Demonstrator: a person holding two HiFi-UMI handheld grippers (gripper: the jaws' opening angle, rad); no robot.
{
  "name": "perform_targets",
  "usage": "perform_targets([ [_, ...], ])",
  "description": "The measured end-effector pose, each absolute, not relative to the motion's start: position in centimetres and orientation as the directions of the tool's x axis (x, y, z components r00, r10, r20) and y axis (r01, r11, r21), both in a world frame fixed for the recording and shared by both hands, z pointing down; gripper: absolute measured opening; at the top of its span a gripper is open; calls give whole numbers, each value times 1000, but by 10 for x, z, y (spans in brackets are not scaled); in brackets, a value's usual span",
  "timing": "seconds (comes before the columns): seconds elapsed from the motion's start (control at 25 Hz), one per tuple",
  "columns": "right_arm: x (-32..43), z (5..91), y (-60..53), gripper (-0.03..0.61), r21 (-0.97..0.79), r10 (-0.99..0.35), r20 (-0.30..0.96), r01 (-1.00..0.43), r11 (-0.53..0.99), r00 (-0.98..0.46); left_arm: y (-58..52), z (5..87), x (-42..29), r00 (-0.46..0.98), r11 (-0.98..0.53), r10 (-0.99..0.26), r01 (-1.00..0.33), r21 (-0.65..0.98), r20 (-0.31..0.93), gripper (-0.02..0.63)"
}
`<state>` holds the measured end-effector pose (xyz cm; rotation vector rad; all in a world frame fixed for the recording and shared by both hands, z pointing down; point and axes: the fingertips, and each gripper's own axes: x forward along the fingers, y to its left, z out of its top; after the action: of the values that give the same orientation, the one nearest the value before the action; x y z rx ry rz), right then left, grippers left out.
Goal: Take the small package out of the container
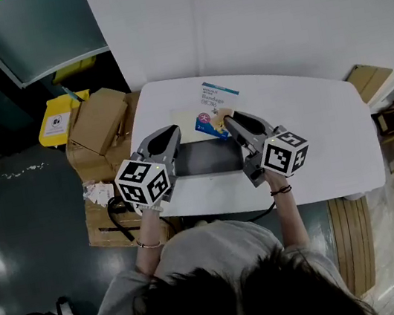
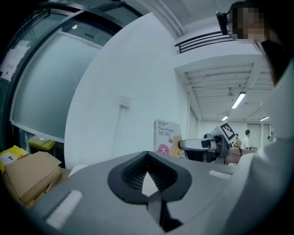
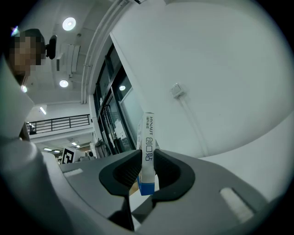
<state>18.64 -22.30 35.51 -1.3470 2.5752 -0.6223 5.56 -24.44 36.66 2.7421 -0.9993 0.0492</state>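
My right gripper (image 1: 227, 118) is shut on a small blue-and-white bandage box (image 1: 211, 122), held in the air past the far edge of the dark grey container (image 1: 208, 158) on the white table. In the right gripper view the box (image 3: 148, 151) stands upright and edge-on, pinched between the pads. From the left gripper view the same box (image 2: 166, 137) shows face-on in the right gripper (image 2: 193, 145). My left gripper (image 1: 170, 133) hovers over the container's left end, jaws together and empty (image 2: 147, 158).
A second white-and-blue box (image 1: 220, 94) lies flat on the table (image 1: 313, 132) behind the held one, on a pale sheet (image 1: 184, 117). Cardboard boxes (image 1: 96, 121) and a yellow bin (image 1: 55, 123) crowd the floor left of the table. A white wall rises behind.
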Motion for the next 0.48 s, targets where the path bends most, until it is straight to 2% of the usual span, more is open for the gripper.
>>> perform_targets([
  [0.48, 203, 331, -221, 103, -361, -843, -17, -783, 507, -538, -250, 346, 58, 761, -747, -643, -648, 148, 83, -8],
])
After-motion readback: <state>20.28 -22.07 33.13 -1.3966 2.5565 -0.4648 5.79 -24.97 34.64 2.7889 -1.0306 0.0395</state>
